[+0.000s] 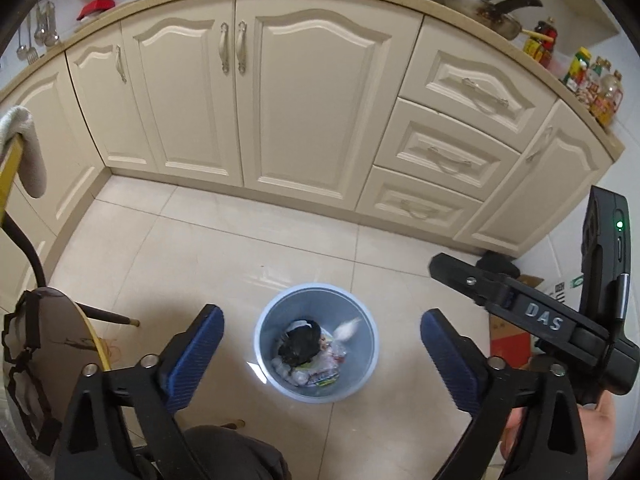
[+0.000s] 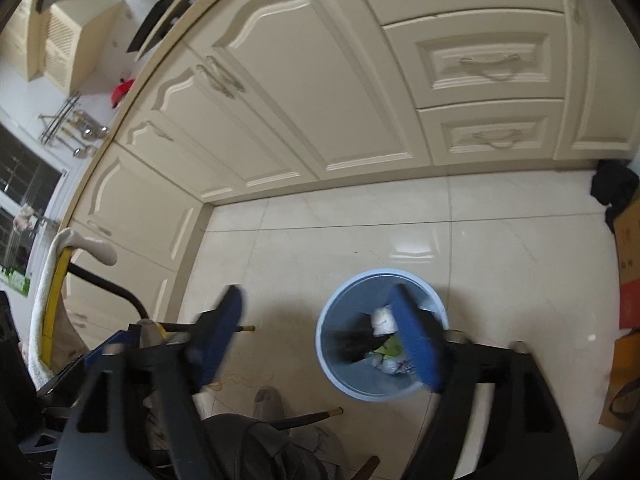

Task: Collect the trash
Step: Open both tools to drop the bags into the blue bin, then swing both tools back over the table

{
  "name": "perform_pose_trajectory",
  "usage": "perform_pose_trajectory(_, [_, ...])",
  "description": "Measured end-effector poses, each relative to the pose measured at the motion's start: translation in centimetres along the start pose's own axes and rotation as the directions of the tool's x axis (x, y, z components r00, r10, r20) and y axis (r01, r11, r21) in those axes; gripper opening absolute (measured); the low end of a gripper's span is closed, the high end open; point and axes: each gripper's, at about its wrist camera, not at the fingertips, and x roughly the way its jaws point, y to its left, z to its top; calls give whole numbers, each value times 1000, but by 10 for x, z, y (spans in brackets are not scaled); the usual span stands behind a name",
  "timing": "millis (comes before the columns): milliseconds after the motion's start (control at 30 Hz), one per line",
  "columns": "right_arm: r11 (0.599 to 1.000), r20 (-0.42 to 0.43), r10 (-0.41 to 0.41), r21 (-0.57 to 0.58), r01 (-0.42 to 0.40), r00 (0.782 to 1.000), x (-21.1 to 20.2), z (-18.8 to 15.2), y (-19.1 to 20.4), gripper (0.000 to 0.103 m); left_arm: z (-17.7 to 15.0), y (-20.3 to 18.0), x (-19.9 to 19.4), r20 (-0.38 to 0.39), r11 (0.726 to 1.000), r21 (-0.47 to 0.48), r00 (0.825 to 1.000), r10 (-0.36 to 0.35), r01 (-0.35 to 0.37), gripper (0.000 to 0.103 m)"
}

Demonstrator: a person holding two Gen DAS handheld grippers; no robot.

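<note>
Since both our jaws stand wide open and empty, the bin [image 1: 317, 342] lies straight below the left gripper [image 1: 322, 354], the right gripper [image 2: 320, 340] offset beside it.

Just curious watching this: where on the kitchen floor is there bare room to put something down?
Bare tiles lie between the blue bin and the cream cabinets. It is crowded on the left by the chair, and on the right by cardboard boxes.
</note>
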Motion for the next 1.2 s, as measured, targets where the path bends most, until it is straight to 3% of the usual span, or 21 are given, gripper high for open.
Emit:
perform_pose_trajectory(133, [999,14,-30,33,29,999,-12,-3,-7,102,-11,-6,-16,28,1000,17,999,26,-27,101])
perform_pose_trajectory(400, [999,52,-30,32,28,998,-47,-9,10,103,-39,-15,-81,127,999,34,992,8,-12,102])
perform_pose_trajectory(667, [999,121,11,-37,-6,993,-96,-13,66,103,-74,-1,-171,248,1000,24,969,-4,-2,101])
perform_pose_trajectory(967, [981,196,87,-186,-50,977,-142,-28,161,103,-142,43,-291,405,999,-17,914,38,-34,102])
perform_pose_trajectory(1200, [947,224,178,-303,-105,958,-165,-51,238,103,-213,80,-380,505,991,-105,854,122,-79,102])
